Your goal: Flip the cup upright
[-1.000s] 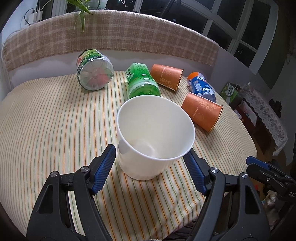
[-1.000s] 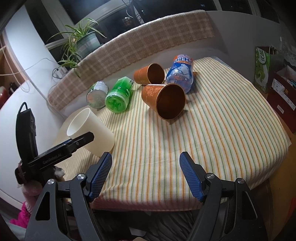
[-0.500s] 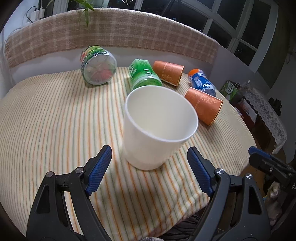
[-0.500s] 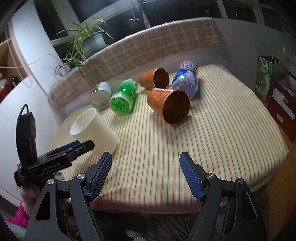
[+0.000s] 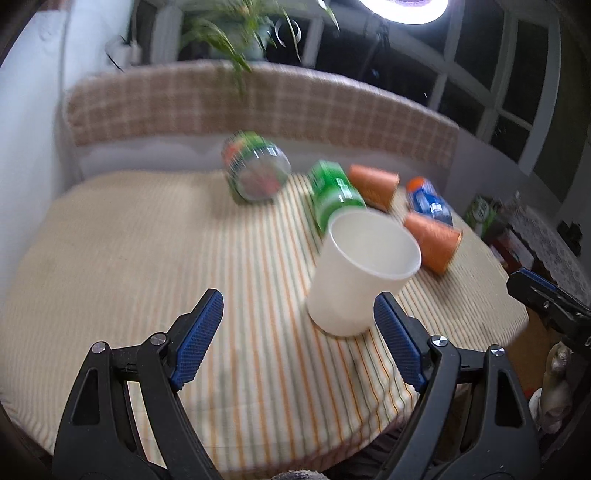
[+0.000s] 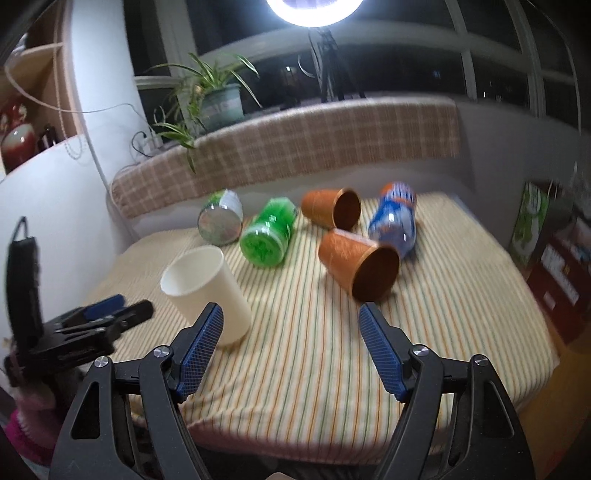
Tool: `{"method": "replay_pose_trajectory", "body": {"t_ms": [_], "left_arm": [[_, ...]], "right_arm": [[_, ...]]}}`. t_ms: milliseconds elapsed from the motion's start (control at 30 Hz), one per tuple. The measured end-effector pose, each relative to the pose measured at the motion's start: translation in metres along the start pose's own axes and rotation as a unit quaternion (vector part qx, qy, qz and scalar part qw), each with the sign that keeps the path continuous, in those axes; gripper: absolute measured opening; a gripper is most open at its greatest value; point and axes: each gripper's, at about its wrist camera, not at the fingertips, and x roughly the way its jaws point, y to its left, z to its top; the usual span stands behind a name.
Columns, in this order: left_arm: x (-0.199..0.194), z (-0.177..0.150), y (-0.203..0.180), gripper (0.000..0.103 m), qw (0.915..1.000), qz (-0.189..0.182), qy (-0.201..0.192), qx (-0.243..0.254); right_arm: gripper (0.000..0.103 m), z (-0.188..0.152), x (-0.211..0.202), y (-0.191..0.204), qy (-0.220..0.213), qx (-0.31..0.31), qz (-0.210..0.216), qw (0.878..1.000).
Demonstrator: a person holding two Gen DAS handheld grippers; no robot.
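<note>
I see a striped tablecloth (image 6: 332, 332) under a ring light (image 6: 314, 9) – the white cup (image 5: 360, 271) stands upright. Only my right view shows the shelf vase (image 6: 16, 146). Left gripper (image 5: 299, 339) and right gripper (image 6: 290, 347) both gape, holding nothing.

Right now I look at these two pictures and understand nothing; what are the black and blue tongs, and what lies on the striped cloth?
They are two hand-held grippers, each carrying its own camera. One picture looks along the left gripper, the other along the right gripper. Both are open and hold nothing. On the striped cloth a white cup stands upright. Behind it lie two orange cups, a green bottle, a blue bottle and a jar, all on their sides.
</note>
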Motion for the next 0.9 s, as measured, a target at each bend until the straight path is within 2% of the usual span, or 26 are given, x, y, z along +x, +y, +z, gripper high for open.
{"method": "replay_pose_trajectory", "body": {"t_ms": [167,267,433,600,900], "left_arm": [[-0.030,0.007,0.002,0.087,0.9971,0.034,-0.068,0.003],[-0.044,0.011,0.003,0.099,0.9941,0.045,-0.099,0.000],[-0.065,0.016,0.001,0.102,0.9883,0.062,-0.139,0.006],[-0.073,0.019,0.000,0.103,0.9848,0.069,-0.160,0.005],[-0.076,0.020,-0.003,0.103,0.9836,0.075,-0.163,0.013]], "right_arm": [[0.081,0.008,-0.005,0.015,-0.049,-0.027,-0.011,0.998],[0.083,0.012,-0.007,0.022,-0.069,-0.037,-0.018,0.997],[0.083,0.014,-0.007,0.026,-0.085,-0.043,-0.028,0.995],[0.084,0.016,-0.006,0.027,-0.093,-0.042,-0.036,0.994],[0.084,0.018,-0.008,0.025,-0.101,-0.038,-0.041,0.993]]}}
